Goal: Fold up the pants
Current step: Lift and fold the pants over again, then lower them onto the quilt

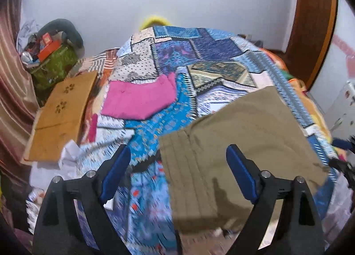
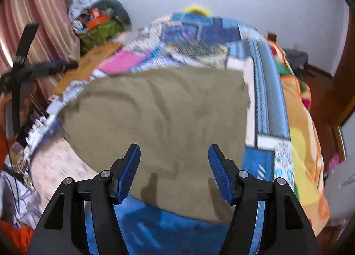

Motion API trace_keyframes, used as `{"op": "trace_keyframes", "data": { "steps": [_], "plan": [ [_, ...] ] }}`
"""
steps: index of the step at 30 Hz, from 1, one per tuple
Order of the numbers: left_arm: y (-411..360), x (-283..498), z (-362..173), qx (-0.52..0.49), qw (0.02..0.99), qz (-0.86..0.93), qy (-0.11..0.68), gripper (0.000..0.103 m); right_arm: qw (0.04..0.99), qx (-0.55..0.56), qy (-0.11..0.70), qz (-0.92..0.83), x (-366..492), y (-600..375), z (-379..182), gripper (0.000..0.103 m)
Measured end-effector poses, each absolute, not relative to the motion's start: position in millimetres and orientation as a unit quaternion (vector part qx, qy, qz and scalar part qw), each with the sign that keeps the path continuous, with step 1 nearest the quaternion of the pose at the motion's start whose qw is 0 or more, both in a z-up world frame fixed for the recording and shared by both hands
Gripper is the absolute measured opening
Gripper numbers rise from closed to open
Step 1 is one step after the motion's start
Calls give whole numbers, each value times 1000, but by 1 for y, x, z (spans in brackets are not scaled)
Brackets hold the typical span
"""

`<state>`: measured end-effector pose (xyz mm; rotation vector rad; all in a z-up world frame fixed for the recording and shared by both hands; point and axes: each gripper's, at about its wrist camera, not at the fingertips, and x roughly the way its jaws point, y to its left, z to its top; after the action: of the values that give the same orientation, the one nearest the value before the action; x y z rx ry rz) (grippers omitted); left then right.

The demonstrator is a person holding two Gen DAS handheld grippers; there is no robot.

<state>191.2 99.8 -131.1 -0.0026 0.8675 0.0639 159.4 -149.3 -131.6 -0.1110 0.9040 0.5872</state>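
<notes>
Bed (image 1: 206, 59): three folded garments (image 1: 244, 135)

Both grippers hang above the bed, tilted steeply downward. The left gripper (image 1: 178, 157) has its blue-padded jaws spread wide, with nothing pinched between them. The right gripper (image 2: 174, 156) holds its jaws parted less widely, also gripping nothing. From the right wrist view, the left gripper appears blurred at the far left edge.

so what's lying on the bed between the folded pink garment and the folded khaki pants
Only bare blue patterned patchwork bedspread lies between the folded pink garment and the folded khaki pants; no other item sits there. The left wrist view shows this best.
</notes>
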Motion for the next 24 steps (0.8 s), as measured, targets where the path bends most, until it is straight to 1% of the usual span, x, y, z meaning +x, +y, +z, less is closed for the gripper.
{"op": "trace_keyframes", "data": {
  "steps": [5, 9, 12, 18, 20, 24],
  "plan": [
    [92, 158, -145, -44, 897, 1, 439, 89, 866, -46, 399, 297, 158, -125, -120, 60],
    [85, 141, -168, -77, 881, -22, 466, 89, 864, -46, 393, 312, 154, -106, -128, 61],
    [83, 131, -182, -105, 867, -30, 486, 89, 860, -51, 401, 311, 155, -93, -142, 61],
    [86, 120, -205, -196, 832, -60, 515, 89, 850, -67, 433, 294, 160, -82, -173, 61],
    [82, 121, -211, -205, 825, -57, 523, 89, 842, -73, 447, 293, 160, -81, -184, 61],
    [71, 126, -213, -202, 829, -65, 518, 89, 840, -64, 447, 300, 154, -86, -186, 62]
  ]
}}
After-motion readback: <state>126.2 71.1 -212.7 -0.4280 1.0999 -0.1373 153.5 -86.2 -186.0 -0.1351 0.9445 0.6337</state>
